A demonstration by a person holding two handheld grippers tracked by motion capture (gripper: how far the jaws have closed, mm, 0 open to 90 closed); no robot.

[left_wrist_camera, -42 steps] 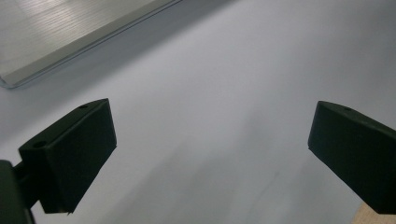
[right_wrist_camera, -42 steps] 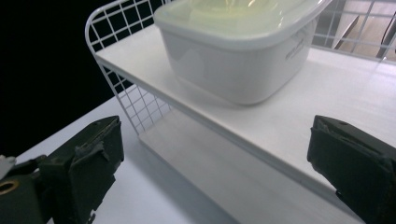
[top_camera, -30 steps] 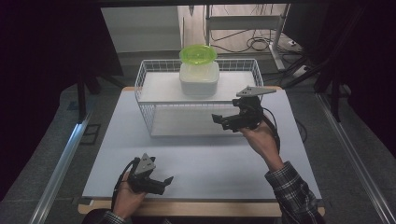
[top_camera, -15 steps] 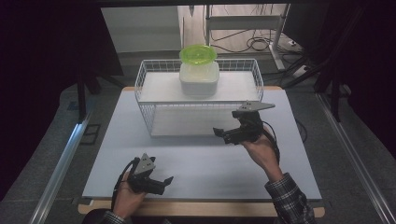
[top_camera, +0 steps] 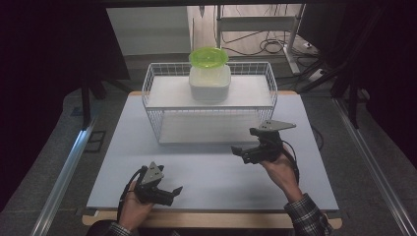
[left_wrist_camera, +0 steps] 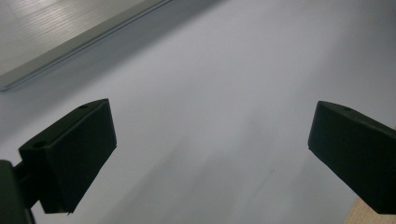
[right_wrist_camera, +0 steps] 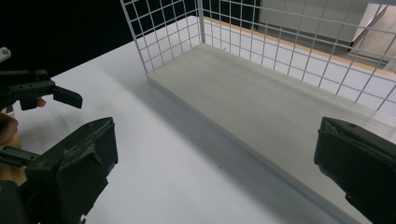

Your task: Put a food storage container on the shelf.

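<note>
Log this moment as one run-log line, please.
left tool: open, empty, near table edge | right tool: open, empty, before wire rack | green bowl: atop white container

Right gripper (top_camera: 239,153) now lower and nearer than a second ago: then up beside the right end of the wire rack (top_camera: 153,88), level with its front edge; half a second ago already off that edge; now out over the bare white table top (top_camera: 206,172), well apart from the rack front. Jaws wide apart and empty, pointing left, tilted slightly down toward the table. Right hand (top_camera: 280,169) and checked sleeve (top_camera: 307,216) drawn back toward the near edge, less forearm showing above the table. In the right gripper view, rack's lower shelf (right_wrist_camera: 261,102) ahead, far off.
</note>
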